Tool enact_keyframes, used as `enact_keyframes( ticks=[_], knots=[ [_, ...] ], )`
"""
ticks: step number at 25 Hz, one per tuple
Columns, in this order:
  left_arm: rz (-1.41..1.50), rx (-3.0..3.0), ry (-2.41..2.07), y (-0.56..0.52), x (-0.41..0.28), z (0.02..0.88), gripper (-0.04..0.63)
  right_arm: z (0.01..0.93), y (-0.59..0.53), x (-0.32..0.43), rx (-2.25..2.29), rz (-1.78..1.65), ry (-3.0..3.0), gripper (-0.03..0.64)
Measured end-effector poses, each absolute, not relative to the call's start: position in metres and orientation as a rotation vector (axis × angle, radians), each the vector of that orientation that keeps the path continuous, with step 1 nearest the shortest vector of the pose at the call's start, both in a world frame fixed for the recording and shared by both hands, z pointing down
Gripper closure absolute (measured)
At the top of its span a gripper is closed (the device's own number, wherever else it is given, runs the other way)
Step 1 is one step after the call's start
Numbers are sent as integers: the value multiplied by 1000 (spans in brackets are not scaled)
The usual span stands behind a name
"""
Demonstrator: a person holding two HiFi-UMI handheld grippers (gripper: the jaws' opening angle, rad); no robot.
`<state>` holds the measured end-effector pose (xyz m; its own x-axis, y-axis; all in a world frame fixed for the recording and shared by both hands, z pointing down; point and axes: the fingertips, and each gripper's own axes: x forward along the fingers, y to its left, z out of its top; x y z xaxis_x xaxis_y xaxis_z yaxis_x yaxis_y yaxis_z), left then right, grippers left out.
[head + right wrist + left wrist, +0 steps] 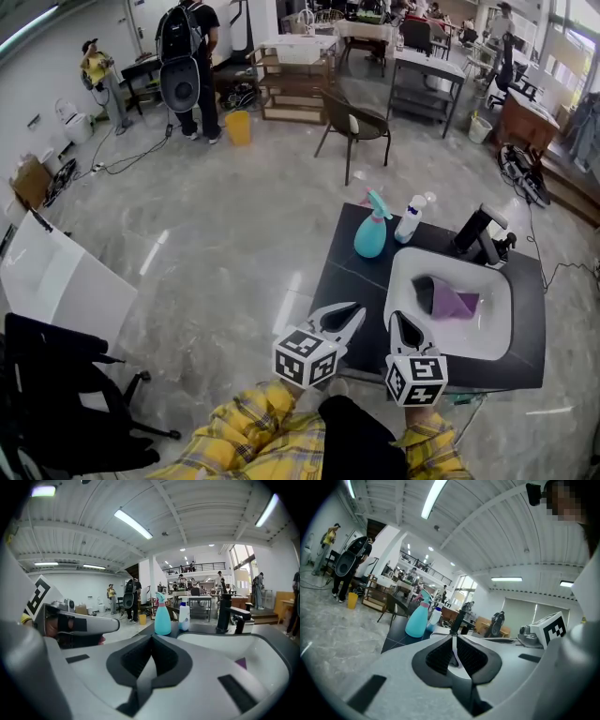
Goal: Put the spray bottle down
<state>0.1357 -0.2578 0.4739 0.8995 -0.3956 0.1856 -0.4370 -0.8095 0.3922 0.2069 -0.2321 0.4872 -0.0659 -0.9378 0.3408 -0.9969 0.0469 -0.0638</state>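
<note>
The teal spray bottle (370, 232) with a pink trigger stands upright at the back left of the black counter (342, 272), and nothing holds it. Both gripper views show that spray bottle (417, 619) (162, 616) well ahead of the jaws. My left gripper (359, 312) (453, 639) hovers over the counter's near left part, shut and empty. Beside it, my right gripper (395, 319) (151, 637) sits at the near rim of the white sink (398, 281), shut with nothing in it.
A white bottle (410, 217) stands right of the spray bottle, and a black faucet (480, 234) rises behind the sink. A purple cloth (455, 302) lies in the basin. A brown chair (354, 127) stands beyond the counter and a black office chair (56, 394) at lower left. Two people stand at the far left.
</note>
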Motion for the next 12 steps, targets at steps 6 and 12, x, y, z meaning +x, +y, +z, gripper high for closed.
enact_keyframes(
  ticks=[6,12],
  knots=[
    [145,2627,-607,-233,116,473,568,488,-209,193,2006,458,-2113,611],
    [161,2613,-641,-219,91,479,568,490,-191,174,1998,470,-2124,611]
  ],
)
